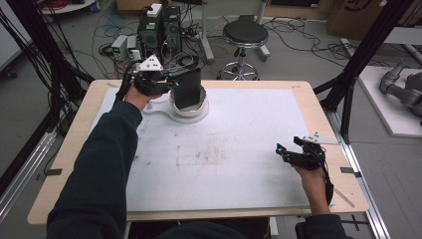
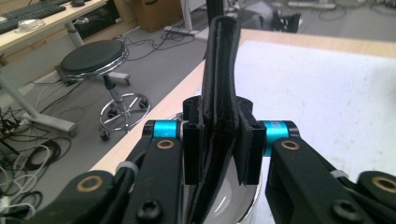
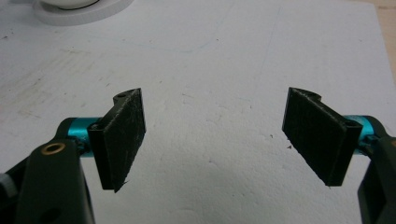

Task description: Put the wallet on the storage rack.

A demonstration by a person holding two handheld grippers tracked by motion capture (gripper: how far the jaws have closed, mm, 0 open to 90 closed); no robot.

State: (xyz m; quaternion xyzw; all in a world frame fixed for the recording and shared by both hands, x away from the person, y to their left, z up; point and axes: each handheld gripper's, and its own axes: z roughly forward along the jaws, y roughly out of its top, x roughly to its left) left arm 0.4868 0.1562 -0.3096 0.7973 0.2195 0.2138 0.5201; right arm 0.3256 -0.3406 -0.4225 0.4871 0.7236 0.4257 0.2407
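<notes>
The white mat [image 1: 234, 149] covers most of the wooden table [image 1: 74, 149]; a strip of bare wood runs along the left, far and right edges; the broad middle of the mat is free of objects, with only faint brown smudges near its centre. The white base [image 1: 191, 112] sits at the far left of the mat, close to the far table edge; beyond that edge lie floor, cables and a black stool [image 1: 245, 34].

The left gripper [image 1: 171, 79] is held over the white base by the left hand [image 1: 137, 89]; the right gripper [image 1: 288, 152] rests low near the right edge of the mat, well apart from the base.

In the high view the black folded piece [image 1: 189, 88] hides the centre of the base; how its lower end meets the base cannot be told; in the left gripper view its lower part is cut off behind the gripper body, and only a pale curved rim [image 2: 233, 200] shows beneath it.

In the left gripper view the black folded piece [image 2: 222, 79] stands upright between the pads [image 2: 192, 149], which pinch it from both sides; its upper end rises well above them. In the right gripper view the pads [image 3: 123, 135] stand wide apart with bare mat between them; the base edge [image 3: 79, 11] shows at the top.
</notes>
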